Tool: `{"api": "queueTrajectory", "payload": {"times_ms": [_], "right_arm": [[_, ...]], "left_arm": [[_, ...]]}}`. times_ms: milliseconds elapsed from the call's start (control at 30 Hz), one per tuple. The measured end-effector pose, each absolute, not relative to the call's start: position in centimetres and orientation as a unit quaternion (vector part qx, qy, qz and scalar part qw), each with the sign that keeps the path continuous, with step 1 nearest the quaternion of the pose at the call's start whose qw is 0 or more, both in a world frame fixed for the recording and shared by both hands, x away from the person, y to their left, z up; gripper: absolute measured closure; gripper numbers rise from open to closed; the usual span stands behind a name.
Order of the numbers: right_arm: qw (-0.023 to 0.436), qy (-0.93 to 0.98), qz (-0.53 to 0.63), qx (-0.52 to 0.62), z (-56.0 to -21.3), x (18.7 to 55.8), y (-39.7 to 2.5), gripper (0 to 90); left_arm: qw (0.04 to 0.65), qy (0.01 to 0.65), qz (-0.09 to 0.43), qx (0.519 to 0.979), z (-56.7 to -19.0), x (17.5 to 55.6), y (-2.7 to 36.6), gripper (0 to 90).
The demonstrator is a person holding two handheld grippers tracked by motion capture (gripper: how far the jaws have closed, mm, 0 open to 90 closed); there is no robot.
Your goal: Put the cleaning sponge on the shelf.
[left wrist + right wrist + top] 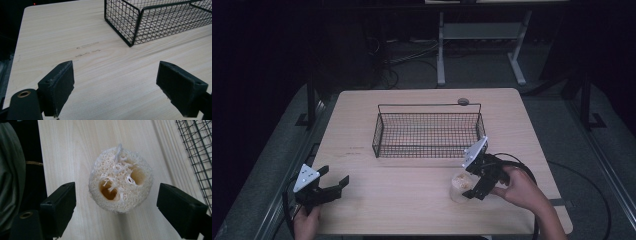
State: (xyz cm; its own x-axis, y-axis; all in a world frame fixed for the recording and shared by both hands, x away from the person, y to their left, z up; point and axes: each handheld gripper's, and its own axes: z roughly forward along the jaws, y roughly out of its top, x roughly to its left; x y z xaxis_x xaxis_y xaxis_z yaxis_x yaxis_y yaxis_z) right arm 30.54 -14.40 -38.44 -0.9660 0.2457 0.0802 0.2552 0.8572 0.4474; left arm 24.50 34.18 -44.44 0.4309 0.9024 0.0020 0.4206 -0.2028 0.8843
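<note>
A pale loofah sponge (459,186) (120,180) stands on end on the wooden table (412,200), near its front right. My right gripper (469,189) (116,207) hangs over it, open, with a jaw on either side and a gap to the sponge on both. A black wire basket (428,131) (150,20) (197,150) sits empty at the table's middle, just beyond the sponge. My left gripper (334,182) (115,87) rests open at the front left, holding nothing, pointed toward the basket's near left corner.
A small round dark object (463,101) lies at the table's far edge behind the basket. A cable (532,175) loops from the right gripper off the right side. Bare wood lies between the two grippers. A table frame (482,45) stands on the floor beyond.
</note>
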Motion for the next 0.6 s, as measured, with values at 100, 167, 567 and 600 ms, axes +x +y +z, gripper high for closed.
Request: {"api": "queueTrajectory", "payload": {"times_ms": [100,167,567,600], "right_arm": [[0.013,-0.965,-0.228,-0.132,-38.6,30.6,-14.2,15.3],[0.015,-0.965,-0.226,-0.13,-38.7,30.7,-14.1,15.3],[0.015,-0.97,-0.21,-0.122,-38.8,31.1,-13.1,15.5],[0.015,-0.971,-0.207,-0.121,-38.8,31.1,-13.0,15.5]], "left_arm": [[0.436,0.457,0.276,0.724,-44.4,24.5,34.2,13.9],[0.437,0.457,0.276,0.724,-44.4,24.5,34.2,14.0],[0.438,0.457,0.277,0.723,-44.4,24.5,34.2,13.9],[0.439,0.457,0.277,0.722,-44.4,24.5,34.2,13.9]]}}
